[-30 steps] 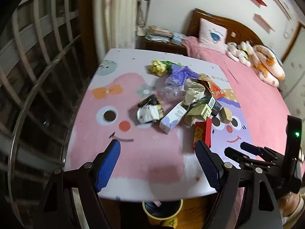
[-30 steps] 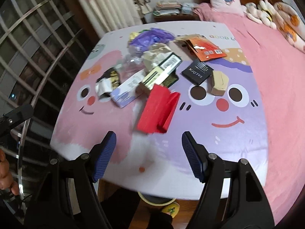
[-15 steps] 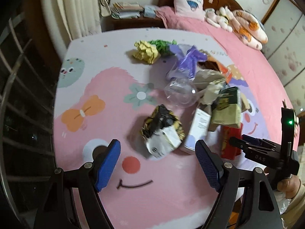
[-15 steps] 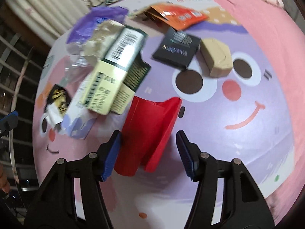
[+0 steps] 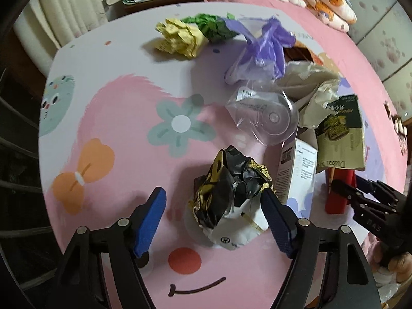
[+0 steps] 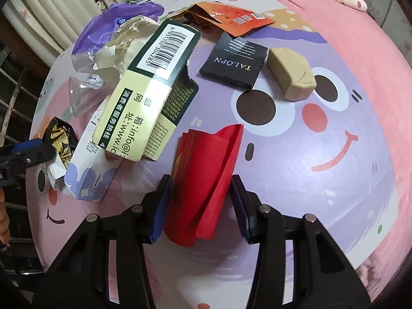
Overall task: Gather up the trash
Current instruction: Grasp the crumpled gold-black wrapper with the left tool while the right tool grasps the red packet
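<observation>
Left tool (image 5: 213, 206): its jaws have just been closing around the crumpled black-and-gold foil wrapper (image 5: 231, 188); the right blue pad meets the wrapper's edge while the left pad stands clear, so it is spread and not yet pinching.
Right tool (image 6: 202, 200): its jaws have just been closing on the folded red paper envelope (image 6: 206, 180); the left pad lies against the envelope and a narrow gap shows at the right pad (spread, near to a grip).
What changed: a second ago both tools hung back from the counter's (image 5: 116, 108) near edge with the litter well ahead; now each has come down over its own piece, and the right one has narrowed the most.
Where the trash lies: wrapper on the pink cartoon face, envelope on the purple one; the cream-and-green carton (image 6: 152, 87) leans on a white-and-lilac carton (image 6: 87, 172) between them, with a clear plastic cup (image 5: 265, 118) and purple bag (image 5: 262, 49) beyond.
Meaning for the task: probably two pickups at once, both still to be clamped and lifted (nothing collected yet).
Risk: the loose wrapper may squash or slip.
</observation>
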Motion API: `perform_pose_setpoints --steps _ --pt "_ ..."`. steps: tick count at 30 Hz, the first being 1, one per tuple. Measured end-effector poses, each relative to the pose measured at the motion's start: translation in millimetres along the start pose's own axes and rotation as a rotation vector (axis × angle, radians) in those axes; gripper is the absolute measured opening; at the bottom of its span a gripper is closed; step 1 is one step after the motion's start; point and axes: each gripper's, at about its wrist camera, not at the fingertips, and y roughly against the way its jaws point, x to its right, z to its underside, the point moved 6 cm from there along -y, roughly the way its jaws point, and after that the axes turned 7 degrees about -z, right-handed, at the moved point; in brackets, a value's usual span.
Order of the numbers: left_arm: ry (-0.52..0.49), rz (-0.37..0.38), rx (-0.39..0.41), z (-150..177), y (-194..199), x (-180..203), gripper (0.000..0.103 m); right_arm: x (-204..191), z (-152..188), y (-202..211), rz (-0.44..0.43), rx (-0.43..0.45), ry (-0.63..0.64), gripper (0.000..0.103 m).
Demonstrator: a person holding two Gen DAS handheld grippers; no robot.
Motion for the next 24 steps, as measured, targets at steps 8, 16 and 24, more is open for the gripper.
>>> perform_pose_setpoints --steps 8,16,24 --pt "-0.012 0.066 -0.029 -6.4 -18.5 10.9 0.062 -5.5 0.7 1.7 0.021 0.011 -0.025 0.039" --pt "0.003 0.072 -0.012 -8.5 -16.3 13.1 0.048 -2.2 -7.1 6.4 -0.007 0.039 -0.074 0.021" --pt "0.01 0.013 0.081 -6.4 25.0 10.9 0.047 -6.3 -7.3 32.1 -0.061 0.051 -0.074 0.012"
